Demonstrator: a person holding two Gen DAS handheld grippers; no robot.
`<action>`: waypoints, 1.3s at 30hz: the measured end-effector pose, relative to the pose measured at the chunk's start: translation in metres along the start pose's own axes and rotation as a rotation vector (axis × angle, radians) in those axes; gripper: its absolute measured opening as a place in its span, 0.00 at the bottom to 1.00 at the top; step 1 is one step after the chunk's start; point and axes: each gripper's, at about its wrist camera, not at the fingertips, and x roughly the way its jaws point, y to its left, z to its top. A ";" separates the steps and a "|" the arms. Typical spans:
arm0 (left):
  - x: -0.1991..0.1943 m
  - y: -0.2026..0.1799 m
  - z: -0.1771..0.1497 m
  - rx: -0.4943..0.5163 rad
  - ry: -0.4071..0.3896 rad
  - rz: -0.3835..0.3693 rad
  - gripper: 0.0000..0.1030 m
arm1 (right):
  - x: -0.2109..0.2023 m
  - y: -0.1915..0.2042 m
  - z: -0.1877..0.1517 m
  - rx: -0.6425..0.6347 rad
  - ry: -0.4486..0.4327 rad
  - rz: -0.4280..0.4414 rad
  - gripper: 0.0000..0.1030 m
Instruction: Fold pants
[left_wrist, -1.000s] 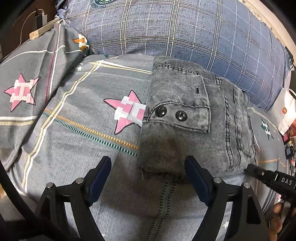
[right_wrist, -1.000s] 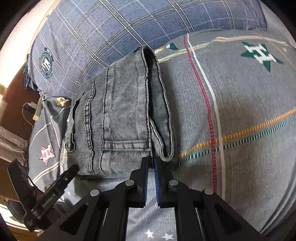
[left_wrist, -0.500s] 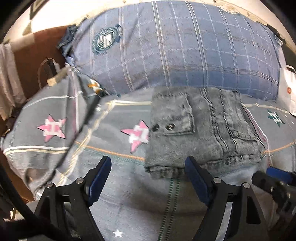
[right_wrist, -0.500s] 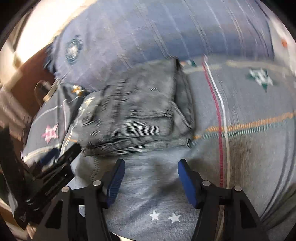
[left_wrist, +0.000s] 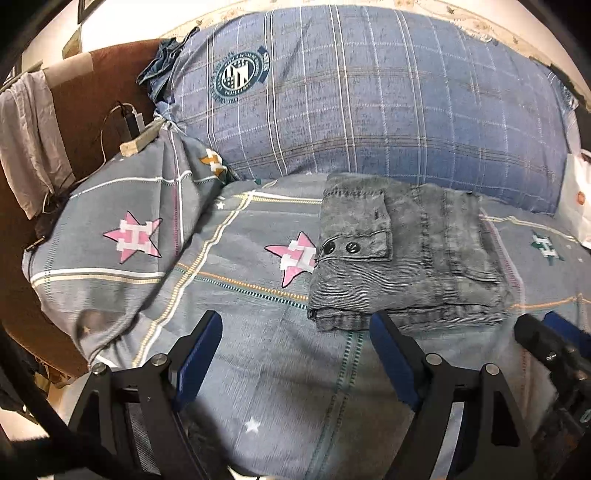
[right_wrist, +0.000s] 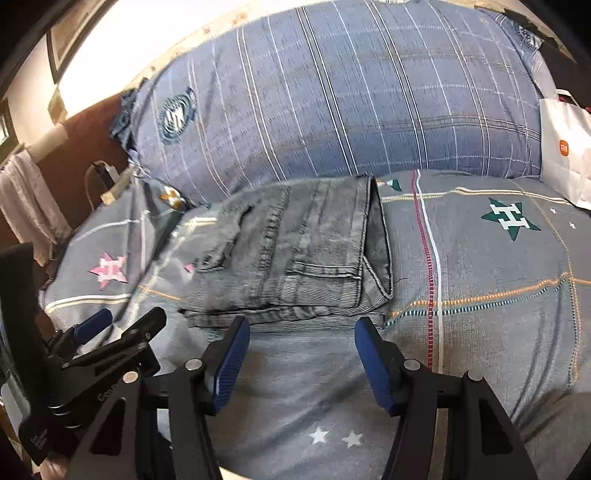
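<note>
Between our left gripper (left_wrist: 295, 354) fingers we're seeing only bedsheet (left_wrist: 280, 398): jaws are spread wide, gripping nothing, hovering clear of the fabric. Right gripper (right_wrist: 301, 360) is reading the same: fingers parted, nothing held.

Just ahead of both tips, the pants (left_wrist: 402, 254) are lying as a compact grey denim bundle on the sheet, near edge just past the fingertips, not touching them. From the left gripper the bundle is sitting ahead and to the right; its right finger pad (left_wrist: 391, 365) is lining up with the bundle's near-left corner. From the right gripper the pants (right_wrist: 295, 258) are sitting dead ahead, slightly left, with the open layered end facing right.

Beyond the bundle, the blue plaid pillow (left_wrist: 369, 96) is butting against its far edge.

We're judging the fold as essentially done, so the step in hand is a clean retreat or a final tidy:
- we're keeping the jaws wide and lifting before moving sideways, so no pad catches the near hem
- if we're squaring up, we're pressing flat from above, not pinching; stacked denim layers are likely to slide
- the gaping right-side edge is the one spot that may need flattening
</note>
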 end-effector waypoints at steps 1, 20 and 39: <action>-0.007 0.000 0.000 0.007 -0.001 -0.006 0.80 | -0.006 0.001 -0.002 0.002 -0.005 0.003 0.61; -0.053 0.006 0.007 0.046 -0.048 0.019 0.80 | -0.063 0.016 -0.004 -0.047 -0.038 -0.136 0.61; -0.049 0.008 0.007 0.032 -0.052 0.034 0.80 | -0.058 0.019 -0.004 -0.064 -0.023 -0.149 0.61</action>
